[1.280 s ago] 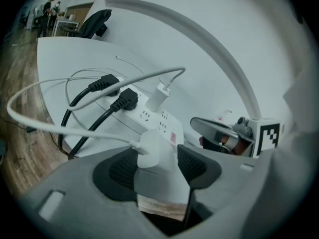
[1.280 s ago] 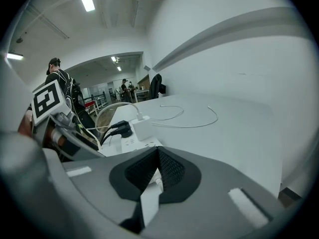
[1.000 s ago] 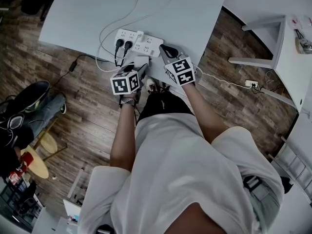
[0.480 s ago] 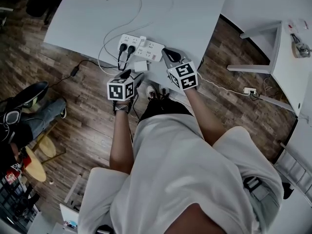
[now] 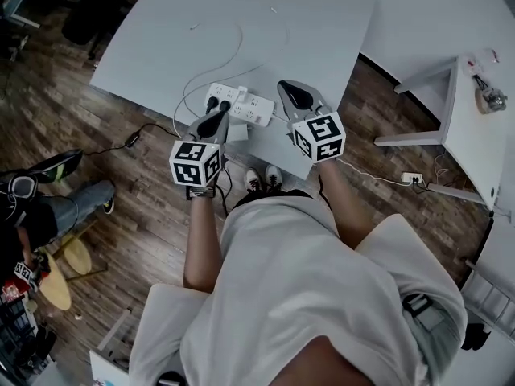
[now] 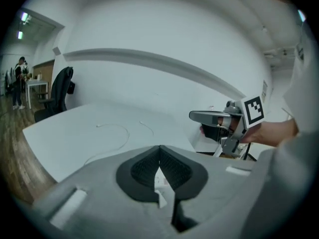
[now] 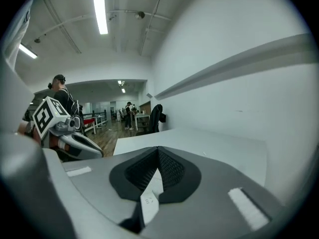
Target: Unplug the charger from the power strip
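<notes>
A white power strip [image 5: 249,108] lies near the front edge of the white table [image 5: 322,22]. Two black plugs [image 5: 219,103] and a white plug [image 5: 242,93] with a thin white cable [image 5: 235,45] sit in it. A small white block [image 5: 238,132] lies just in front of the strip. My left gripper [image 5: 216,119] hovers above the strip's left end; its jaws have just closed and nothing is between them [image 6: 159,147]. My right gripper [image 5: 296,95] hangs above the table right of the strip, jaws together and empty [image 7: 158,148].
A second white table [image 5: 483,135] stands at the right, with a small socket [image 5: 411,178] on the wooden floor beside it. A seated person's legs [image 5: 56,207] are at the left. A black office chair [image 6: 59,88] stands past the table's far corner.
Both grippers have lifted from the table's front edge to above the power strip. The left jaws, open before, are now together.
</notes>
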A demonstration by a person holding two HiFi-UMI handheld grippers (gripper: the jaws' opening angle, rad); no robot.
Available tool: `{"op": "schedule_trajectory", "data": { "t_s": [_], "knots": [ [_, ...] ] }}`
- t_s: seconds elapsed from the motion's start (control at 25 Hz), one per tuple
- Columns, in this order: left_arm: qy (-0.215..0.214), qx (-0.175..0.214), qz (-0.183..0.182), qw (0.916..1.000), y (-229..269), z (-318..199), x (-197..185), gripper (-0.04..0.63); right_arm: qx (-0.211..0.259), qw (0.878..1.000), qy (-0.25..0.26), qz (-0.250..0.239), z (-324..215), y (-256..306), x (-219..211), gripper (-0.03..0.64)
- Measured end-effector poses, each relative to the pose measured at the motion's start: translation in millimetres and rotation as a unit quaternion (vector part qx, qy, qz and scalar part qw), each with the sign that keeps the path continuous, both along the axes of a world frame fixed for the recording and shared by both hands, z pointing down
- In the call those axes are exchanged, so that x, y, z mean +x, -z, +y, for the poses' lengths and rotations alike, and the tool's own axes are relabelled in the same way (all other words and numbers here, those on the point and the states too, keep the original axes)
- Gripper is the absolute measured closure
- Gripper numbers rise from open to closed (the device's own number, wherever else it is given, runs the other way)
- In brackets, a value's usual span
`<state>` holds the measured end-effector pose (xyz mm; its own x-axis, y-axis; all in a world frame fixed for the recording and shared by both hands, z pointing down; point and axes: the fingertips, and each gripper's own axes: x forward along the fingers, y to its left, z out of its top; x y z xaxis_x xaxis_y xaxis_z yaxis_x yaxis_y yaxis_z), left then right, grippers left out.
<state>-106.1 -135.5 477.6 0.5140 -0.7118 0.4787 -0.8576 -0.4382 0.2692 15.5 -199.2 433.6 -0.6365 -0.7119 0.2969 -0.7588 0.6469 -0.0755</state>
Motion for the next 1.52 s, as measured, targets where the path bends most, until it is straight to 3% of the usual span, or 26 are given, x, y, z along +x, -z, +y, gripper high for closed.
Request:
{"op": "schedule_trajectory", "data": {
  "t_s": [0.2, 0.4, 0.6, 0.76, 0.88, 1.04, 1.52],
  "knots": [
    [0.003, 0.081, 0.006, 0.9967, 66.1, -26.3, -1.2, 0.591, 0.047, 0.998, 0.003, -0.042, -10.5, 64.0, -3.3, 0.615],
    [0.010, 0.165, 0.007, 0.9863, 139.0, -47.0, -5.3, 0.591, 0.088, 0.992, 0.013, -0.085, -17.5, 124.2, -2.6, 0.615],
    [0.020, 0.256, -0.058, 0.9646, 207.9, -51.1, -12.0, 0.591, 0.144, 0.987, 0.024, -0.071, -16.3, 179.0, -2.8, 0.615],
    [0.019, 0.310, -0.050, 0.9492, 254.2, -46.6, -9.7, 0.591, 0.193, 0.978, 0.037, -0.067, -9.6, 223.0, -6.3, 0.615],
    [0.023, 0.326, -0.054, 0.9436, 271.1, -46.3, -10.6, 0.591, 0.219, 0.973, 0.043, -0.062, -6.3, 246.2, -9.2, 0.615],
    [0.024, 0.322, -0.059, 0.9445, 272.6, -51.2, -13.9, 0.591, 0.236, 0.968, 0.044, -0.069, -6.7, 261.5, -11.2, 0.615],
    [0.033, 0.319, -0.061, 0.9452, 265.4, -58.7, -17.0, 0.591, 0.229, 0.971, 0.034, -0.064, -16.0, 253.1, -10.9, 0.615]
  ]
}}
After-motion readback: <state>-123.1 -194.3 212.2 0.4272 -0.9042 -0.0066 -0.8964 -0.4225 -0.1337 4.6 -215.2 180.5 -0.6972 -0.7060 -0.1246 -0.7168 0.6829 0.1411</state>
